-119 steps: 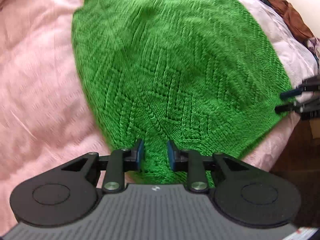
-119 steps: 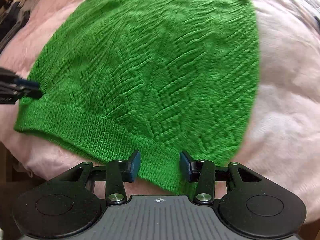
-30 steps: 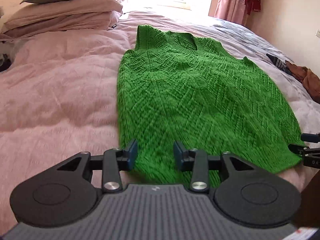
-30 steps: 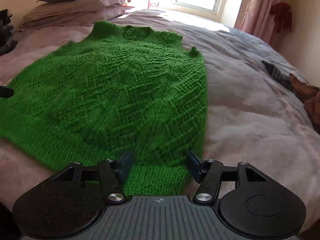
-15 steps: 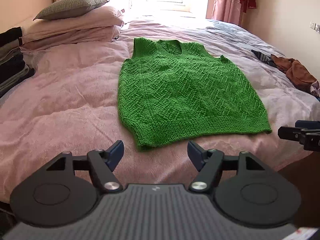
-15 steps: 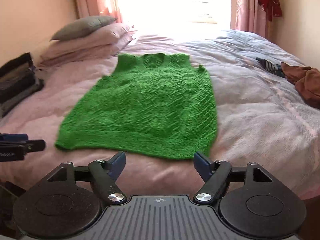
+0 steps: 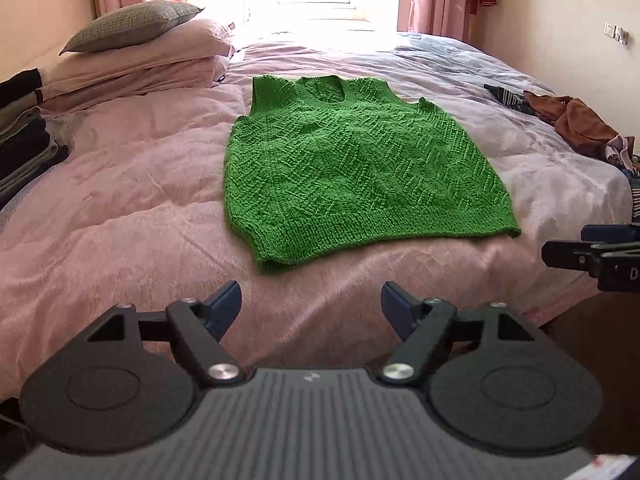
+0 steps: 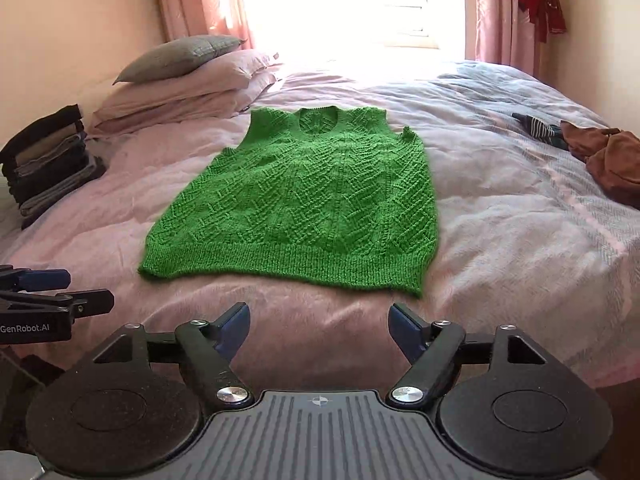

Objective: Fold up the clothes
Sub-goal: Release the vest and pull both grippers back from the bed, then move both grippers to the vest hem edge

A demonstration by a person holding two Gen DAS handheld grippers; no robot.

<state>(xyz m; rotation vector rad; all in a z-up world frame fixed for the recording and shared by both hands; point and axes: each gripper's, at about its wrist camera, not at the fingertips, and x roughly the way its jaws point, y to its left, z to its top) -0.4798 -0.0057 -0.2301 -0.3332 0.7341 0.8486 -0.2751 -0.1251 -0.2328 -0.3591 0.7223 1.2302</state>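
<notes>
My left gripper (image 7: 311,303) is opening, my right gripper (image 8: 319,326) gapes, both empty; I should pinch the vest (image 8: 304,196) at its side edges and fold evenly

Stack of folded clothes (image 7: 24,140) cropped at frame edge

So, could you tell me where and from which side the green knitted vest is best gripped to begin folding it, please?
Probably the green knitted vest by its ribbed hem corners, from the foot of the bed: it lies flat, hem nearest. Both the left gripper, jaws opening, and right gripper are empty.
</notes>
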